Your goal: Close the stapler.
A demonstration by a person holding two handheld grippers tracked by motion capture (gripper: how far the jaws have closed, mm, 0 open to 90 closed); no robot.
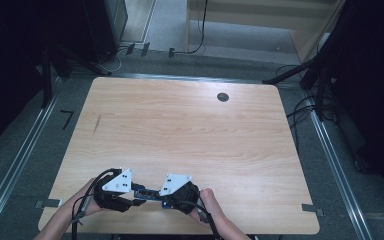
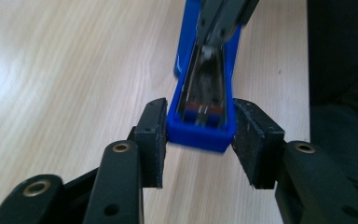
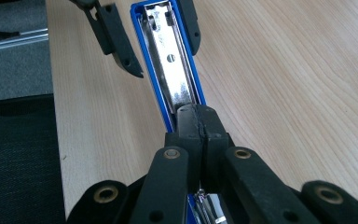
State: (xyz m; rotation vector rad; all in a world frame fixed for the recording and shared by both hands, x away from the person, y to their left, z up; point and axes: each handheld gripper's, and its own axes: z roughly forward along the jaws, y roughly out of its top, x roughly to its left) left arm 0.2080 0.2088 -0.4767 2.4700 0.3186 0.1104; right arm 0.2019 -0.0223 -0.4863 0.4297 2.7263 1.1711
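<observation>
A blue stapler lies swung apart near the table's front edge, its silver metal channel facing up. My left gripper stands open, with the stapler's blue end between its pads. One pad keeps a small gap from the blue side; the other lies close against it. My right gripper is shut, pads pressed together, tips resting in the metal channel from the opposite end. Nothing shows between its pads. In the high view the left gripper and the right gripper face each other over the stapler.
The wooden table stretches away bare beyond the hands, with a dark round hole at the back right. The front edge runs just behind the hands. Metal rails and cables flank the table.
</observation>
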